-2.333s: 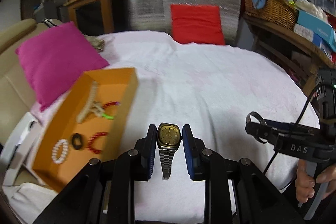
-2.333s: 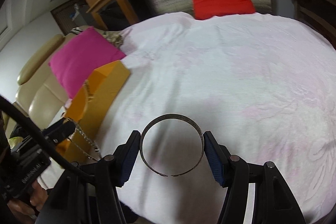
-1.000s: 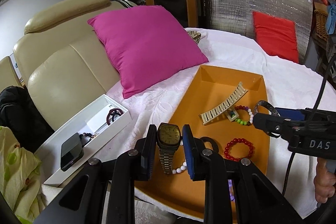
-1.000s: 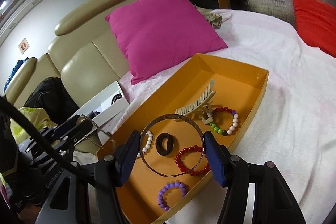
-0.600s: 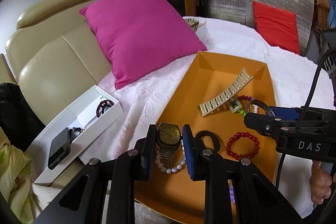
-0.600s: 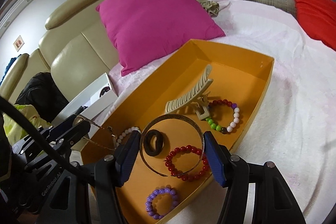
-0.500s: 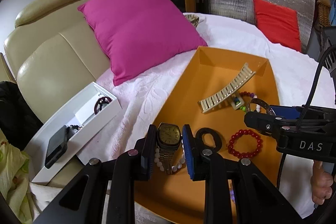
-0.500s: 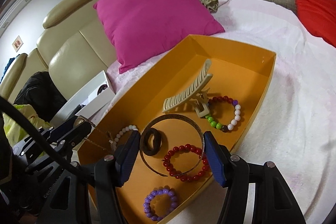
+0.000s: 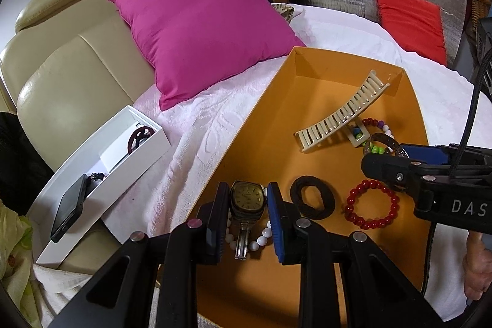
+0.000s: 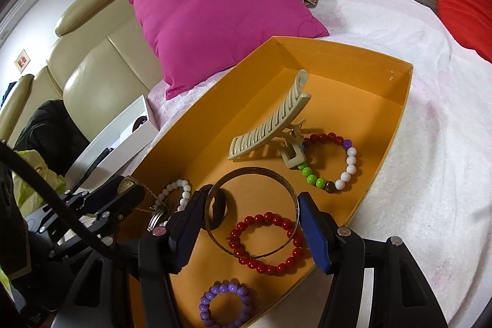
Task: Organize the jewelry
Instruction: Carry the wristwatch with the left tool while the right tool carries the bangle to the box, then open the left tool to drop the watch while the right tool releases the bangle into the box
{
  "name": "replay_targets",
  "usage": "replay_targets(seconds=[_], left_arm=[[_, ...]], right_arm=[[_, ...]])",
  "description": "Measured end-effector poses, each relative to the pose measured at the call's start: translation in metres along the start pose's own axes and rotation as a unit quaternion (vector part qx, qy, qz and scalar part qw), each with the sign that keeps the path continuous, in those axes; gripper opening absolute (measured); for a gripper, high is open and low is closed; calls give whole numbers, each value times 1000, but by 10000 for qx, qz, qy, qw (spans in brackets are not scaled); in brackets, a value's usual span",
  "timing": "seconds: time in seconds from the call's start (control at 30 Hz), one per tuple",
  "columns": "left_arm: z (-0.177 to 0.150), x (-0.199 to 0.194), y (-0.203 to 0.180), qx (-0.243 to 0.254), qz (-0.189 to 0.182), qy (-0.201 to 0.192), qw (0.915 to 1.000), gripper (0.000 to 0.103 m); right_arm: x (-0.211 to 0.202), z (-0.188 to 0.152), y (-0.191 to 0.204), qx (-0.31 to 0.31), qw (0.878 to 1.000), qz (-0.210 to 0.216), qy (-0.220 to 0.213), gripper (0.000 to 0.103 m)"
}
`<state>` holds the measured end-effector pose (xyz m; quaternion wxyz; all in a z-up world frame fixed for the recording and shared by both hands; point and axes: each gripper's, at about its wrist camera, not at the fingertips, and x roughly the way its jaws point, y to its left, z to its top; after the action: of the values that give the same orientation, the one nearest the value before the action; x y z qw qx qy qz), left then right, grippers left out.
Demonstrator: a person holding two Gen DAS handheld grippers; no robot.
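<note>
Most pieces already lie in the tray (image 10: pixel 396 119) near the bed's (image 10: pixel 430 162) left edge; left gripper (image 9: pixel 247 214) clenched on the watch (image 9: pixel 247 198), right gripper (image 10: pixel 252 222) grasping the bangle (image 10: pixel 286 183), both over it, unreleased.

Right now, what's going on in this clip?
A person is sorting jewelry into an orange tray on a white-covered table. The left gripper is clamped on a gold wristwatch over the tray's near end, above a white bead bracelet. The right gripper holds a metal bangle over a red bead bracelet. A hair claw, black hair tie, multicolored bracelet and purple bracelet already lie inside.
</note>
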<state>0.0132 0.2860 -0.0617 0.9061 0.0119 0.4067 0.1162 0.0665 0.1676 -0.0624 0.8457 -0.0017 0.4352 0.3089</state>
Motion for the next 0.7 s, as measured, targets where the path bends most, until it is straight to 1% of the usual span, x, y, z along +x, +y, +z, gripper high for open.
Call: replay_targets(seconds=[0.2,0.33,0.57,0.7], left_arm=[[-2,9,2,-8,21,70,10000,26],[-4,13,2,-10,24,128,9999,26],[-8,23,5,-43,32,237,9997,26],[-10,26,6,-45,46,276,9996,26]], right_arm=[[5,3,4,-73,9999,-76,-34,64],[9,5,8,-188,9996,-220,17,64],[19,5,14,-303,9991,-269,136,64],[23,4,18,-406,9984,-373,134,64]])
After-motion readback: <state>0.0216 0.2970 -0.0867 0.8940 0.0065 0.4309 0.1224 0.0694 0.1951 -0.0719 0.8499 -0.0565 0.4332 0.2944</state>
